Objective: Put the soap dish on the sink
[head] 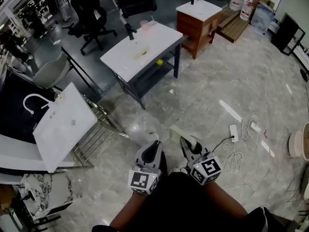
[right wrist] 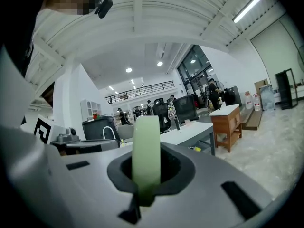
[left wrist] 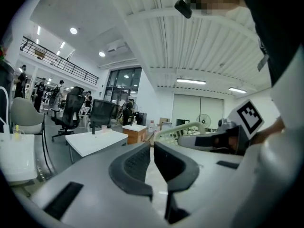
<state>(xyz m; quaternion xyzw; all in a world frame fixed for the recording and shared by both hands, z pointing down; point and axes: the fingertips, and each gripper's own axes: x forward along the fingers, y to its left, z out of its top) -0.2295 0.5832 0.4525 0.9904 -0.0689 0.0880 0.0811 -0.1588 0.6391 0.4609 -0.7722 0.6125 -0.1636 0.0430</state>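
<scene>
The soap dish (head: 179,134) is pale green, and my right gripper (head: 189,144) is shut on it, low in the head view above the marble floor. In the right gripper view the soap dish (right wrist: 146,156) stands edge-on, pinched between the jaws of that gripper (right wrist: 147,172). My left gripper (head: 154,148) hovers just left of it, shut and empty; its jaws (left wrist: 151,161) nearly touch. A white sink top (head: 63,124) with a white faucet (head: 32,100) leans on a rack to the left. A second white sink table (head: 140,50) with a black faucet stands farther ahead.
A wooden cabinet with a white top (head: 199,14) stands at the back. A metal rack (head: 99,134) lies under the leaning sink top. A power strip and white cables (head: 237,134) sprawl on the floor at right. Office chairs (head: 91,13) fill the far left.
</scene>
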